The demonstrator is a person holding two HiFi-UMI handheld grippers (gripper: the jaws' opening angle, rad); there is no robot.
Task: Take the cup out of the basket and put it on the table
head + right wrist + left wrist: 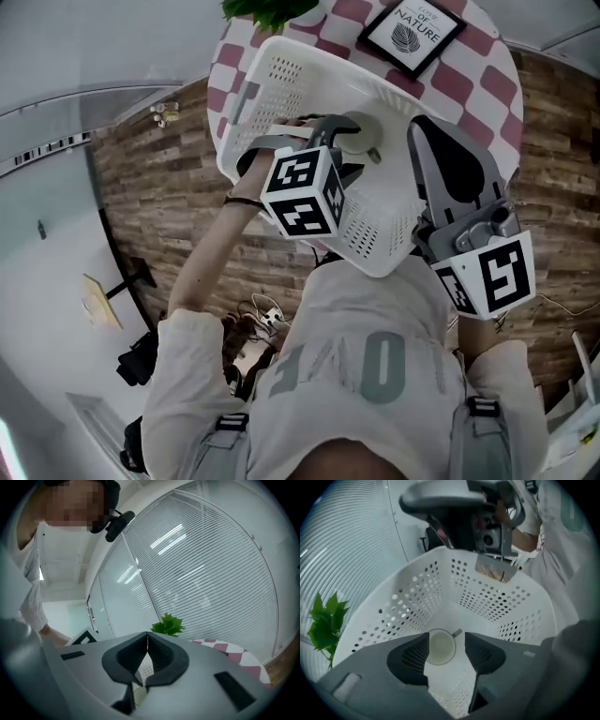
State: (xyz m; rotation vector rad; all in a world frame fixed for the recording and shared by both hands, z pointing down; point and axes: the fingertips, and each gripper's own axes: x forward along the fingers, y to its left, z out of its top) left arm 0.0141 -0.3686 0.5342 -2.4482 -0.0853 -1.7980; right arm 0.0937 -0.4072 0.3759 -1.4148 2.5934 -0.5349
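Round table (pixel 497 84), pink-and-white checked top. On it: white basket (pixel 281 75), hanging out over the near edge. Framed sign (pixel 411 28) and green plant (pixel 267 9) behind it.

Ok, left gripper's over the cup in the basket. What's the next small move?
Probably lower the left gripper a little, centring it on the cup, before closing. Its jaws are open, and the cup stands upright on the basket floor, showing between the tips but nearer the left pad. It seems to lie just beyond them, not yet gripped.
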